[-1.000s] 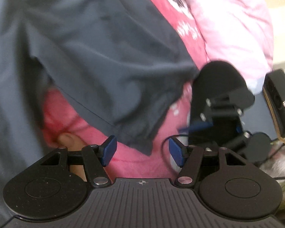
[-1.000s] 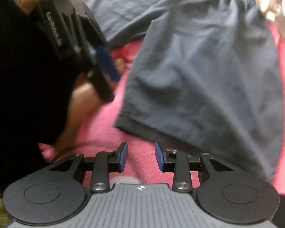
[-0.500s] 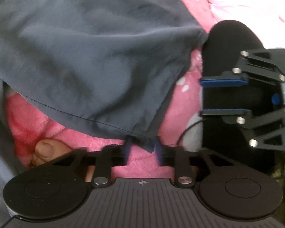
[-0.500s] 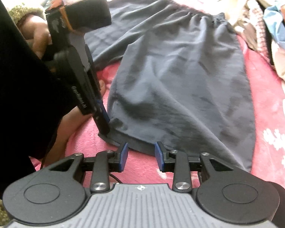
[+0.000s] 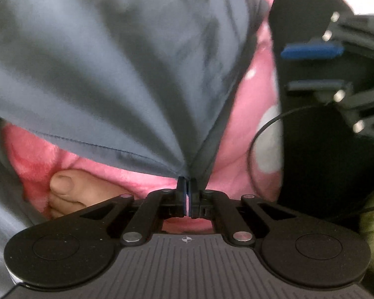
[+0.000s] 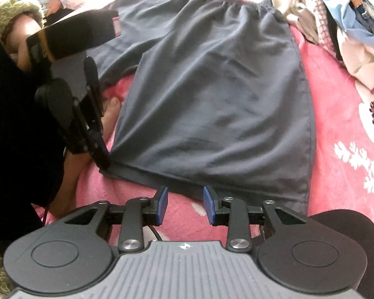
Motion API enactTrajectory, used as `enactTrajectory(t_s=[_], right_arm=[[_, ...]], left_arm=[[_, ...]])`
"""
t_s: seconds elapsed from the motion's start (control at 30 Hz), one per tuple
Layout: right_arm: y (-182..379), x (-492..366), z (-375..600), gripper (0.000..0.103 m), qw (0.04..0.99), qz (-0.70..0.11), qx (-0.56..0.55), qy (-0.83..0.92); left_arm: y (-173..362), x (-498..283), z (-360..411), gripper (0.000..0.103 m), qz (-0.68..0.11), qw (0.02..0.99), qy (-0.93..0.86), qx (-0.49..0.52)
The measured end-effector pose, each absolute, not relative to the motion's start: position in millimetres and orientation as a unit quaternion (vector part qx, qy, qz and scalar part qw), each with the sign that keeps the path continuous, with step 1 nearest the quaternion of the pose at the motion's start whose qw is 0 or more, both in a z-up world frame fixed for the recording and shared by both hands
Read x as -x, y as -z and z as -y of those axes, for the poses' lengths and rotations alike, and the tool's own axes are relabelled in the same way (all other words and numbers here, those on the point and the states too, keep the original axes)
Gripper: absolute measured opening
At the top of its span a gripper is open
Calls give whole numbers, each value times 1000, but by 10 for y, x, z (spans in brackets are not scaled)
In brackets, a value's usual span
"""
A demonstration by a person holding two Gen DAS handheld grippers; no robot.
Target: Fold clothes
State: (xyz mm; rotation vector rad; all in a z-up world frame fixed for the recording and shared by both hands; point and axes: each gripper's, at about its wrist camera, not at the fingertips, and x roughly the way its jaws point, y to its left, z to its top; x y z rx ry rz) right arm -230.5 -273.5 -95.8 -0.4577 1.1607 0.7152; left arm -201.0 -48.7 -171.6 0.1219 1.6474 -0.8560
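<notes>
Fingers of the left gripper [image 5: 187, 186] pinch the shorts' [image 6: 212, 94] hem corner.

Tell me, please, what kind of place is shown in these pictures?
Probably a bedroom at home, with the work done on a bed or floor bedding. A fluffy pink blanket with white flowers lies under the dark grey shorts with an elastic waist, and a heap of unfolded clothes waits beside them.

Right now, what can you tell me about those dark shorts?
The dark grey shorts look thin and wrinkly, with a gathered elastic waistband far away and stitched hems close by. They lie spread flat on the pink fleece blanket. The left claw pinches one hem corner, tenting it up into folds.
</notes>
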Motion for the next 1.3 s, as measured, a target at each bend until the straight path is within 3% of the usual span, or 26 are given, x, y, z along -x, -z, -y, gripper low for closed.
enactTrajectory(t_s=[0.07, 0.2, 0.27, 0.43, 0.6, 0.73, 1.03, 1.3], right_arm=[[954, 2294, 2752, 35, 753, -534, 208, -325], [890, 2223, 2798, 35, 764, -523, 200, -320], [824, 2124, 2824, 35, 777, -510, 190, -315], [815, 1719, 2814, 35, 795, -508, 134, -304], [1235, 1288, 2699, 35, 743, -603, 85, -279], [1561, 1204, 2705, 34, 689, -673, 94, -254], [1238, 1049, 2795, 33, 731, -625, 120, -245], [1572, 895, 2968, 34, 674, -689, 160, -212]], left_arm=[[1718, 2077, 524, 4, -710, 589, 379, -71], [1598, 2188, 470, 27, -702, 583, 400, -85], [1461, 2167, 357, 30, -689, 600, 398, -78], [1064, 1947, -40, 31, -634, 676, 376, -4], [1183, 1791, -60, 31, -593, 735, 327, 26], [1543, 1769, 42, 31, -634, 714, 296, -8], [1259, 1692, -136, 33, -606, 732, 310, 31], [1445, 1611, 77, 34, -637, 721, 273, 5]])
